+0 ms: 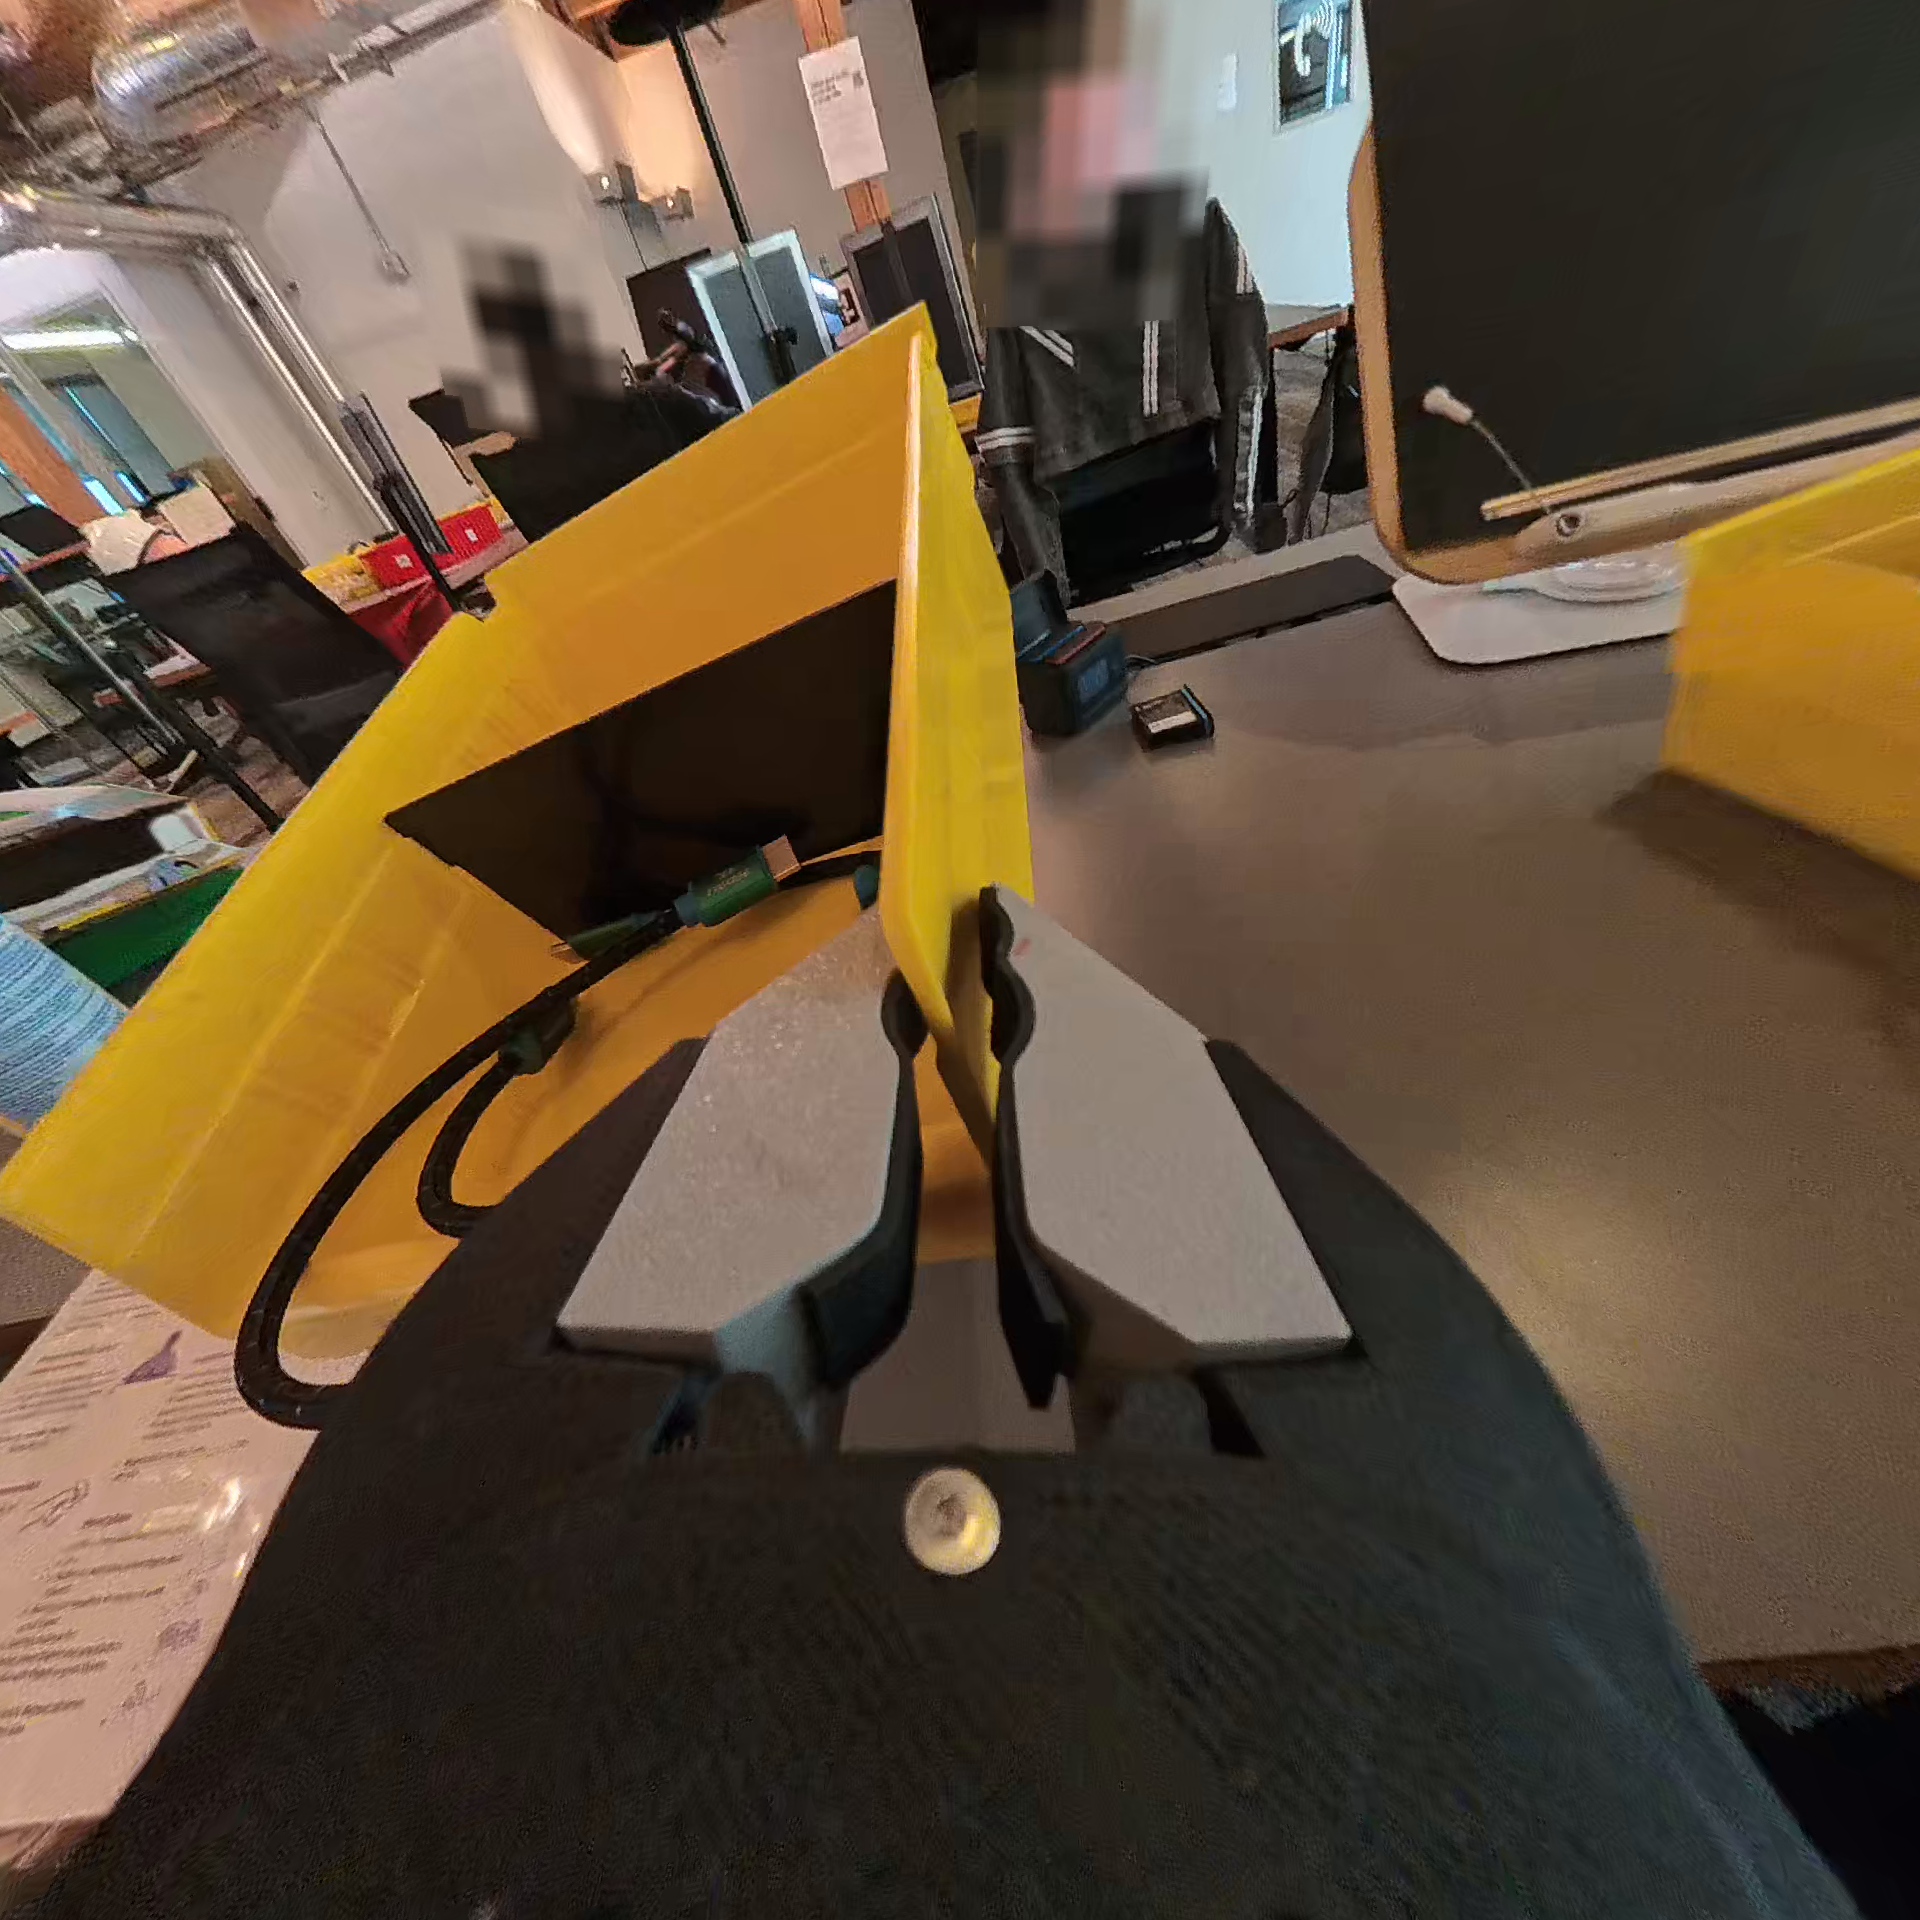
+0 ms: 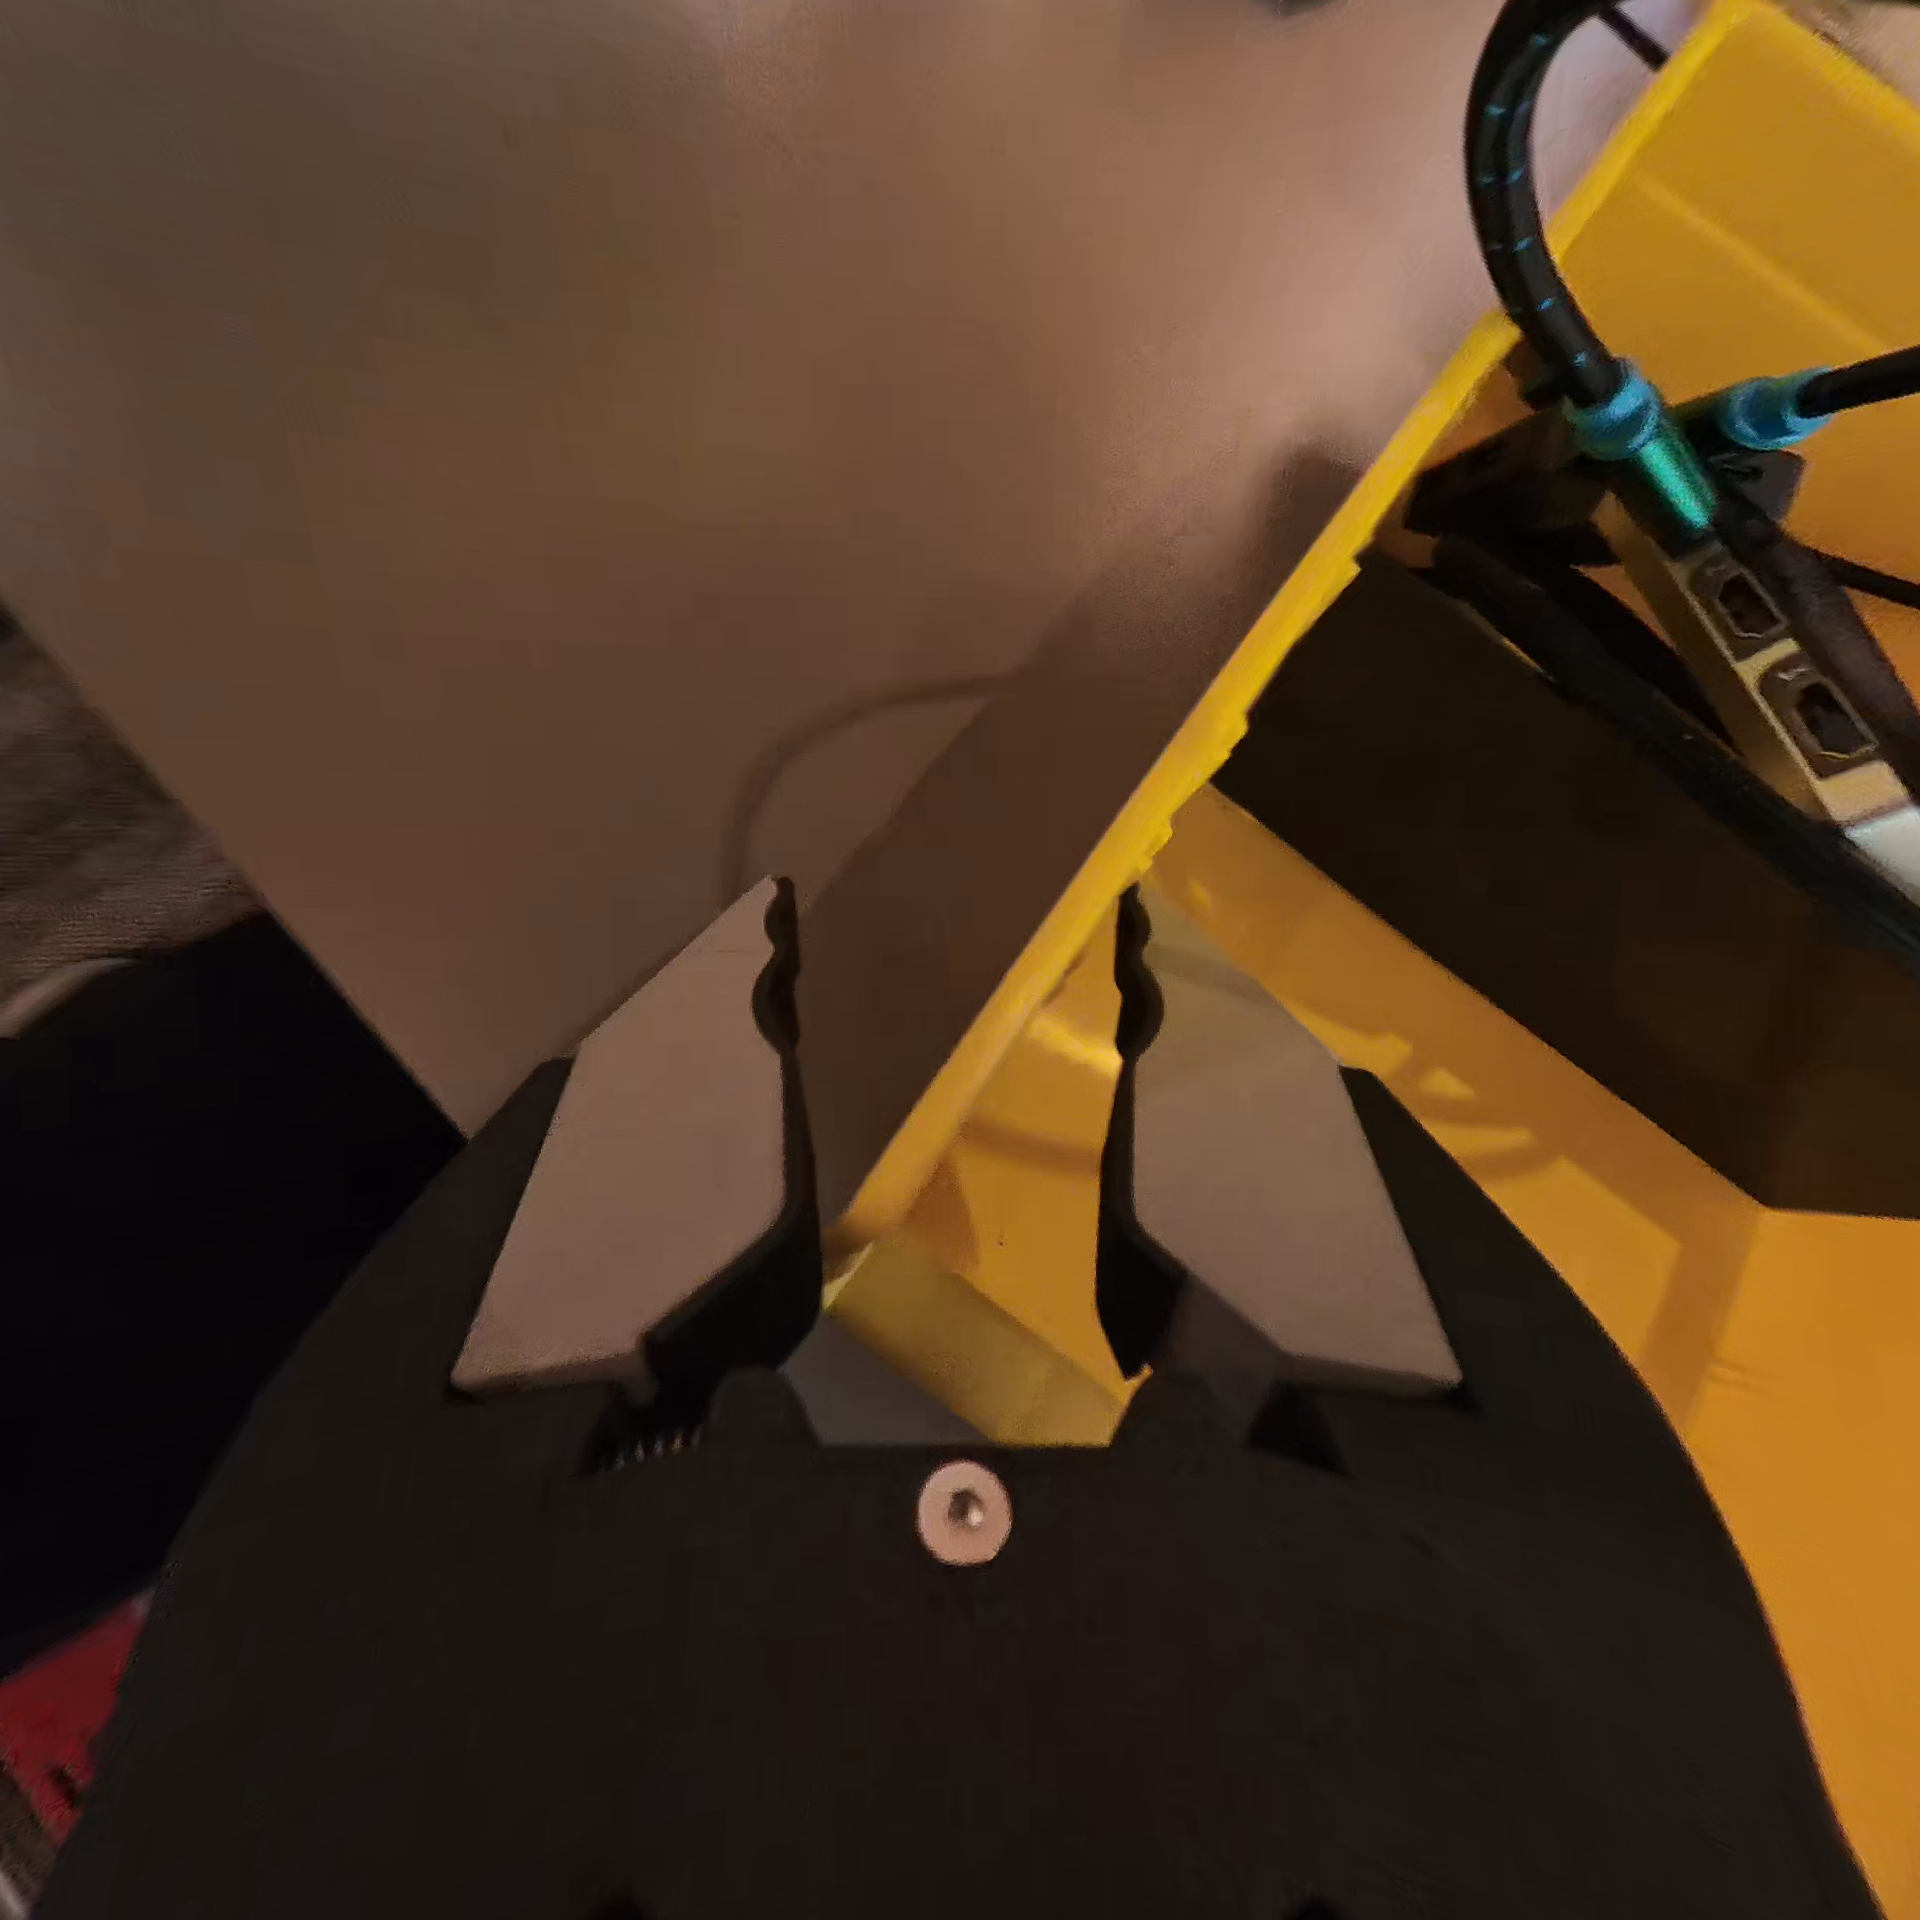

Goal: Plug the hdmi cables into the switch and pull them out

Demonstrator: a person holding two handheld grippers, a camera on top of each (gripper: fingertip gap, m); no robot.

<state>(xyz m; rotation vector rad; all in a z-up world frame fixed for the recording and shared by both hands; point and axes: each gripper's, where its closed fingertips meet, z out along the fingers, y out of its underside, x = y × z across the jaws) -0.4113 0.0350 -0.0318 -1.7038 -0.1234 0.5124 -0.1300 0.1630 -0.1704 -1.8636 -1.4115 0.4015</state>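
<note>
Between left claw (image 1: 951,940) tips, thin yellow wall (image 1: 951,727)

Left view low, level; right steep, downward — both close on yellow bin (image 1: 665,665).

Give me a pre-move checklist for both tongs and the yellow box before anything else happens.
1. Left tongs clamped on the side wall of the yellow box: ok, the jaws pinch the wall edge.
2. Right tongs gripping the box: not ok, the jaws stand open astride the box rim.
3. Green-ended cable seated in the switch: cannot tell, its plug end meets the switch but the joint is blurred.
4. Free ports on the switch: ok, two empty ports show in the right wrist view.
5. Loose plugs inside the box: ok, within view of the left tongs.
</note>
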